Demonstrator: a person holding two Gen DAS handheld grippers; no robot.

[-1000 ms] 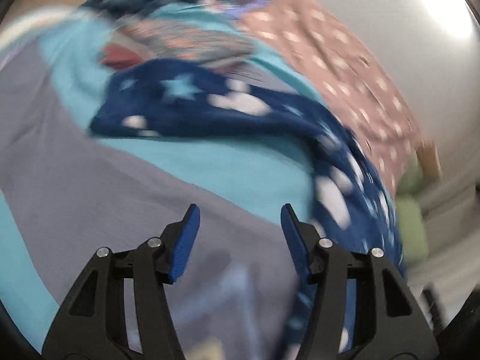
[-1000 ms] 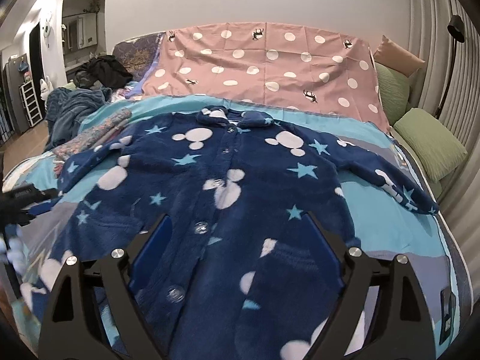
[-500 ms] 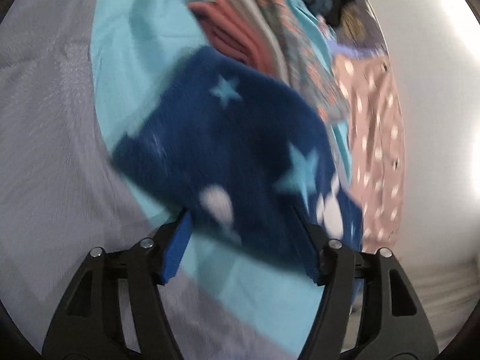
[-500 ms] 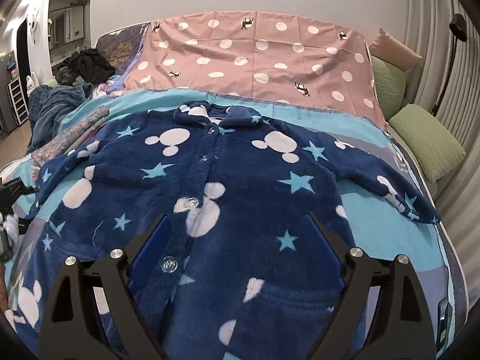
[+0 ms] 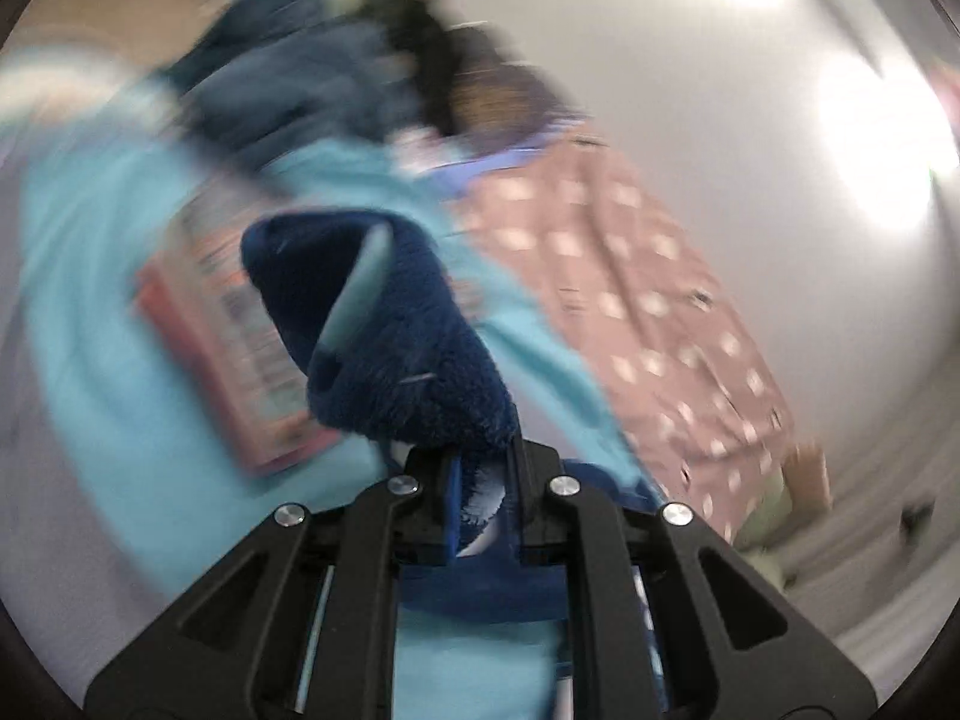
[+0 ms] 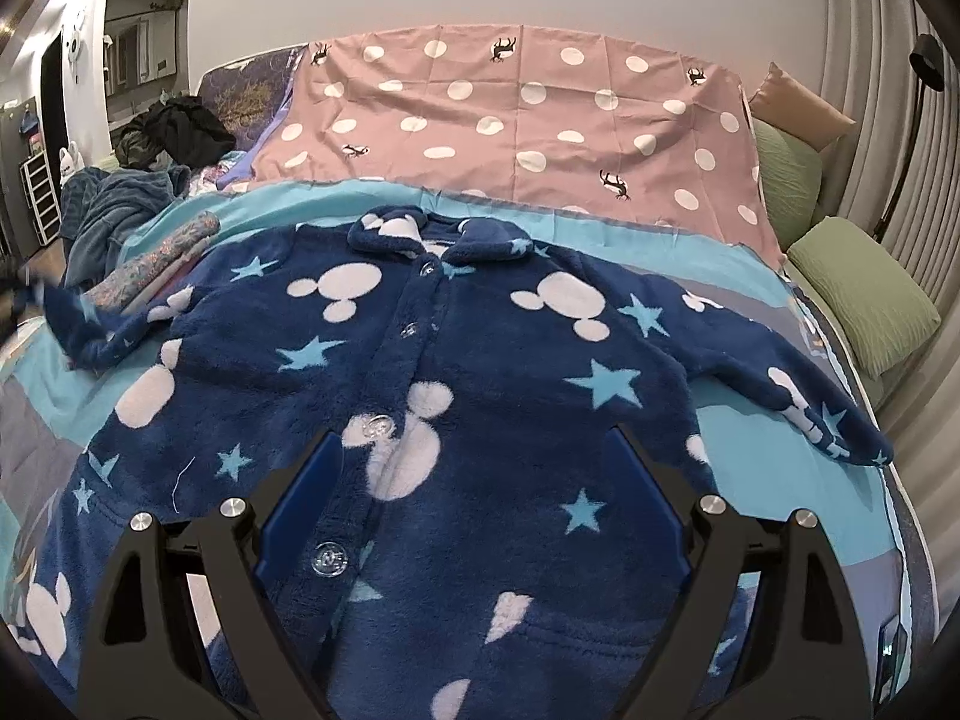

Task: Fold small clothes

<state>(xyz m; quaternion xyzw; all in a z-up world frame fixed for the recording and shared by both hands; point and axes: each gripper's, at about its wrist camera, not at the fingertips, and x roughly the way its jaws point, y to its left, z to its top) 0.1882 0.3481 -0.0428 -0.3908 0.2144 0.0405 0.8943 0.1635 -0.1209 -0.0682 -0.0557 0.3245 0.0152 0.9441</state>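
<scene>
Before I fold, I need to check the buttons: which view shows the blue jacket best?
The right wrist view: the jacket lies spread flat, buttons showing. The left wrist view shows only a sleeve end pinched in the left gripper.

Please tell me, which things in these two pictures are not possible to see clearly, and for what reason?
- Left wrist view: folded clothes smeared by motion blur; left gripper pads buried in sleeve fleece.
- Right wrist view: coat hem cut off by bottom edge, behind open right gripper.
</scene>
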